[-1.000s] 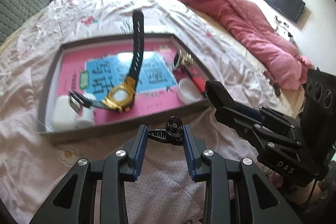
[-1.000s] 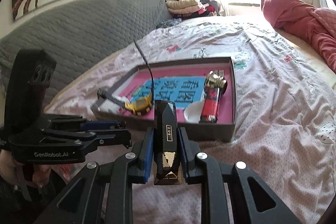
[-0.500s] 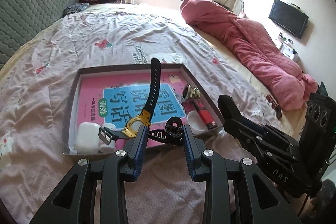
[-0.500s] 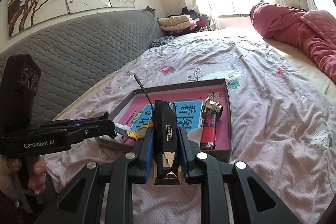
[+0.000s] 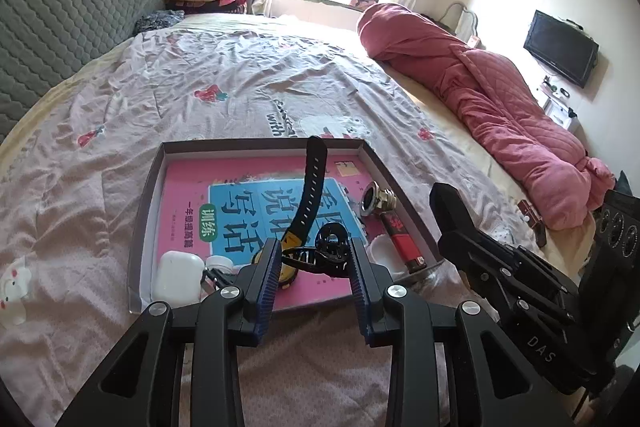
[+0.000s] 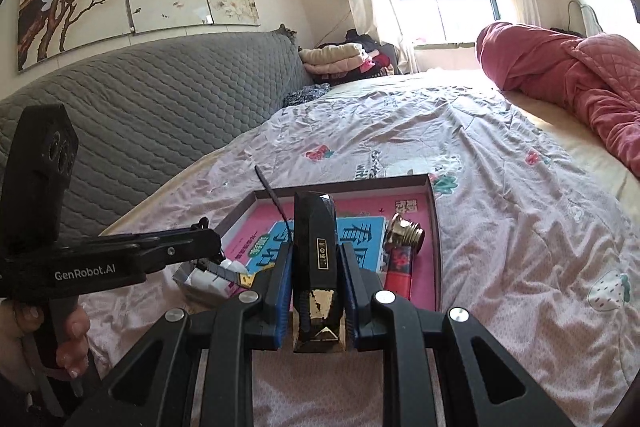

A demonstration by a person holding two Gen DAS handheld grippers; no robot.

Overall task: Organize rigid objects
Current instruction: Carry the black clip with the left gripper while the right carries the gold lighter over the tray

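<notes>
My left gripper (image 5: 312,263) jaws are clenching a black clip (image 5: 326,251) | right gripper (image 6: 314,279) jaws are gripping a black-and-gold lighter (image 6: 316,267) | both are now lifting higher than a second ago, hovering above the near edge of the tray (image 5: 146,203) on the bed (image 5: 224,83) | deposits seem next.

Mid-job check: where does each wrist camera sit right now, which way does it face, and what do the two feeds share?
Left wrist: rides the left tool, facing up the bed toward the window, over the box; its fingers hold a black clip; the right tool enters from the right.
Right wrist: rides the right tool, facing window and grey headboard; it grips a black faceted case; the left tool and holding hand show at left.
Shared: box, pink book, red lighter, watch, pink quilt.
</notes>
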